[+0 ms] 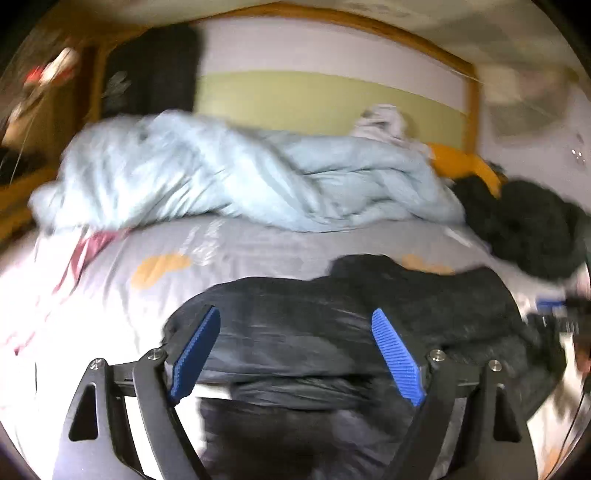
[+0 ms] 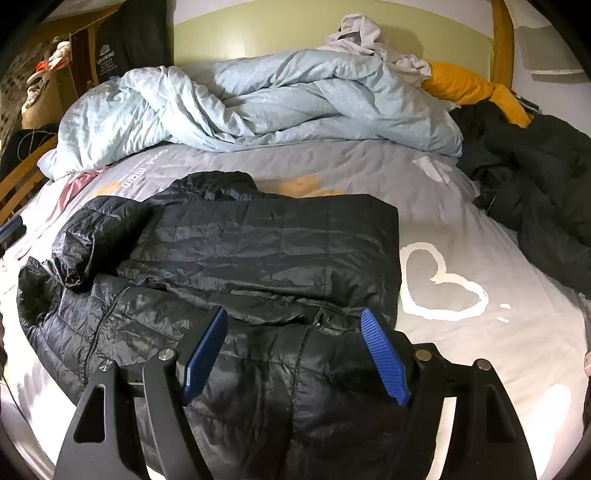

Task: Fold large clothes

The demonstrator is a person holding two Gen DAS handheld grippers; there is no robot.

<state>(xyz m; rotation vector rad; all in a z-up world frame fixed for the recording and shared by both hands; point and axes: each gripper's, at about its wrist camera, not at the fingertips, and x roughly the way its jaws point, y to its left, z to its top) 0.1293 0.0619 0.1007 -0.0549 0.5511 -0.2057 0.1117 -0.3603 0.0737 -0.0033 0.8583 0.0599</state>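
Observation:
A black quilted puffer jacket [image 2: 258, 251] lies spread on the grey bed sheet [image 2: 480, 332], its upper part folded over the body and a sleeve bunched at the left. My right gripper [image 2: 293, 312] is open just above the jacket's near part, with nothing between its blue pads [image 2: 384, 354]. In the blurred left wrist view the same jacket [image 1: 332, 306] lies under my left gripper [image 1: 295, 312]. That gripper also stands open, its jaws wide apart and clear of the fabric.
A crumpled light blue duvet [image 2: 258, 99] fills the far side of the bed, with a white garment [image 2: 362, 29] and an orange pillow [image 2: 461, 85] behind it. Another dark coat [image 2: 535, 177] is heaped at the right. A white heart [image 2: 443, 280] is printed on the sheet.

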